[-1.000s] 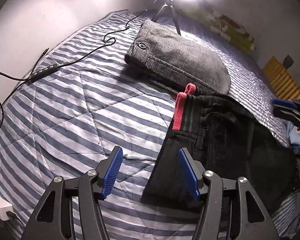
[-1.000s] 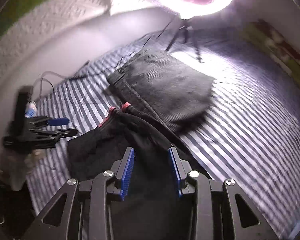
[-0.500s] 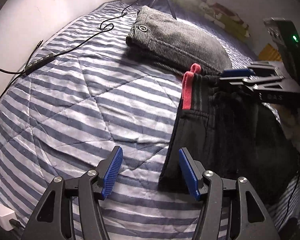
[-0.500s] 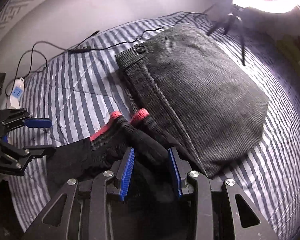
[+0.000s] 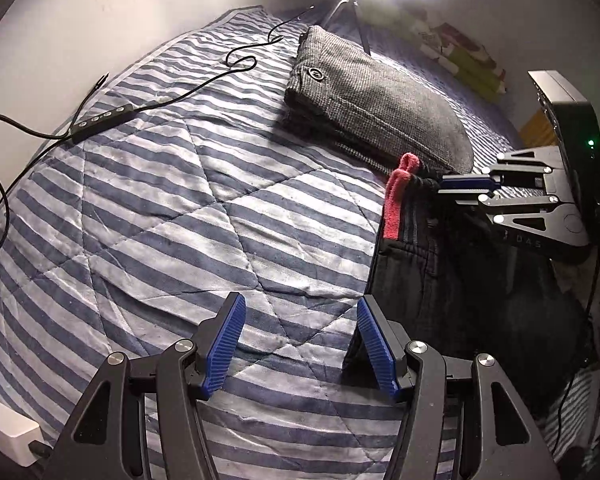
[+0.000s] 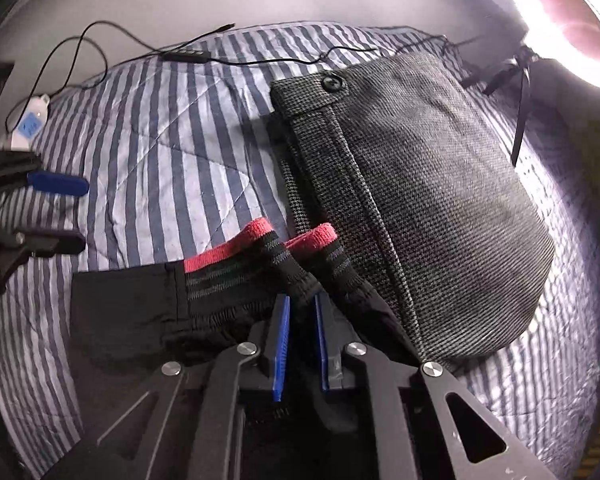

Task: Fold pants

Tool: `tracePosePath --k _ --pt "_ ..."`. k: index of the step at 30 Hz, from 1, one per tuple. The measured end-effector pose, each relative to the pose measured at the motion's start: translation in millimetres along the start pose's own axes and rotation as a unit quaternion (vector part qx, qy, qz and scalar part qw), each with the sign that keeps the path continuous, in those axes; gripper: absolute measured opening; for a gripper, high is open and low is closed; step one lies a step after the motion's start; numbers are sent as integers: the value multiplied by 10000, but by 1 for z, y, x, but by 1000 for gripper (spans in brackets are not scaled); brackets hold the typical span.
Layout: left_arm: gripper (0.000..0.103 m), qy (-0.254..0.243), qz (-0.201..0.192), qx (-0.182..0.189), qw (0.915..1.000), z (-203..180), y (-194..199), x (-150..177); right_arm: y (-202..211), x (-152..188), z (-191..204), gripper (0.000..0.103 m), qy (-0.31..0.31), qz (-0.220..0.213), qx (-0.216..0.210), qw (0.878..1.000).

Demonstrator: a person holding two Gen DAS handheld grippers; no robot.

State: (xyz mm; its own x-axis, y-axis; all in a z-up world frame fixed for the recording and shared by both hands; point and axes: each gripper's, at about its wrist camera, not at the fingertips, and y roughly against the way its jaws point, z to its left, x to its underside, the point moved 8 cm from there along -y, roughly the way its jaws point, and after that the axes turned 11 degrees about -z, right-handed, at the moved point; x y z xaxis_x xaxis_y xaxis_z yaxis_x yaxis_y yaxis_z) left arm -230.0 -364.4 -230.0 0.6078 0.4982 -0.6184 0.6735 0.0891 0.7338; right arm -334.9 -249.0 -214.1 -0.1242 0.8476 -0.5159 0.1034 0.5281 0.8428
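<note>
Two wrist views of the black pants [image 6: 148,300] lying on the striped quilt [image 5: 180,220] of a bed, their red-edged cuffs [image 6: 260,236] touching the near edge of a folded grey pair [image 6: 420,200], the landmark used here. The right gripper [image 6: 300,312] had come down from above onto the black cloth just beside that grey pair, and its jaws had just been closing; they stood narrow, with dark fabric bunched between the blue pads [image 6: 282,344], apparently pinched. The left gripper [image 5: 296,344] hung well clear of the grey pair, on its near side, jaws wide and holding nothing, over the quilt at the outer edge of the black pants, one pad touching or just above that edge; which could not be told. The new pinch suggested that the cuff end was secured for lifting, while the left side awaited its own grip before any fold could begin.
</note>
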Motion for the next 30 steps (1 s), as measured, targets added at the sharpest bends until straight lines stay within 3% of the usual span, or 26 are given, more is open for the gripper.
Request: tracePosePath --k 3,6,9,11,17,19,23,26,30 --pt "62 -10 1 30 10000 -3 0 -1 -3 -2 -2 22 119 43 82 9999" --pt "62 -4 43 -16 10000 -3 -3 0 -10 0 -1 23 224 118 92 9996" --pt "62 35 23 -31 10000 -1 -2 -2 -11 2 0 13 62 78 3 9999" --pt "62 80 -14 -20 10000 0 0 -4 -5 5 4 10 145 16 156 9998" --pt "62 135 -98 13 9999 0 6 -7 49 4 14 9 -58 -530 272 9982" --pt "62 122 -96 85 9998 -5 6 -8 53 2 3 9 -107 -525 463 9975" --pt "62 -41 -1 208 9998 -20 0 -5 21 7 -22 9 -331 -204 716 9967" --pt "67 -3 182 268 9995 -27 -11 1 -6 13 -22 10 -120 -15 748 9971" --pt "67 -255 273 -54 9993 -32 -20 7 -9 14 -26 11 -242 -16 762 9968"
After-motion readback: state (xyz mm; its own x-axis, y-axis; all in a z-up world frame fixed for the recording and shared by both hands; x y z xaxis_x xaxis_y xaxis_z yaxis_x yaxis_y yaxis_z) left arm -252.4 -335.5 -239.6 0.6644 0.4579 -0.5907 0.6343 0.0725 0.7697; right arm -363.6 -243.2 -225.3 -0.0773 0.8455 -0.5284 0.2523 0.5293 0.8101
